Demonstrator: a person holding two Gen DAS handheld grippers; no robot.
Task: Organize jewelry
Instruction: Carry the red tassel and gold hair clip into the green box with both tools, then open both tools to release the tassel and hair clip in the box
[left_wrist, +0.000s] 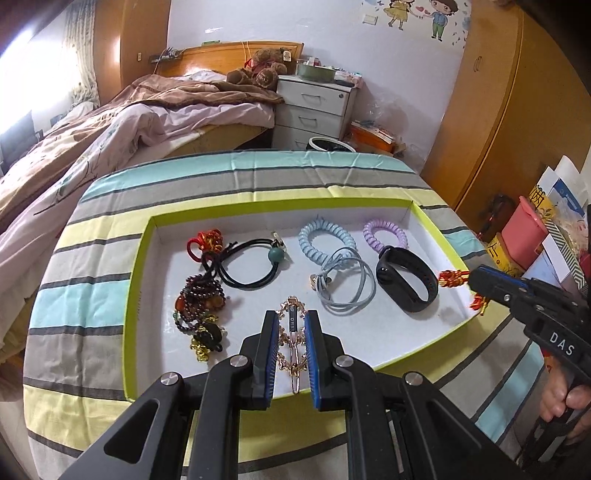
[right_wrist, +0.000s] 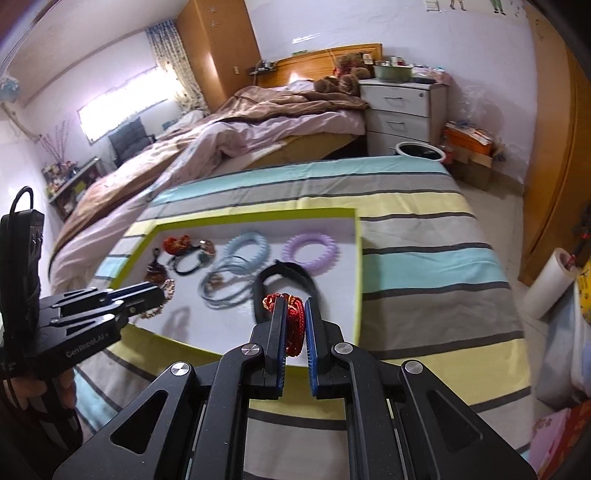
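While the left gripper (left_wrist: 291, 345) pinches the stiff, delicate hair clip (left_wrist: 293, 332) by its sides, the right gripper (right_wrist: 295, 325) squeezes the soft, light red cord (right_wrist: 293, 321).

The red cord bracelet (right_wrist: 294, 325) is mostly hidden between the right gripper's (right_wrist: 295, 317) pads.

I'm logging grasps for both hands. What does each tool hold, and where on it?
Left tool: gold hair clip, gripped across its long sides. Right tool: red knotted cord ornament, pinched across its bunched cords.
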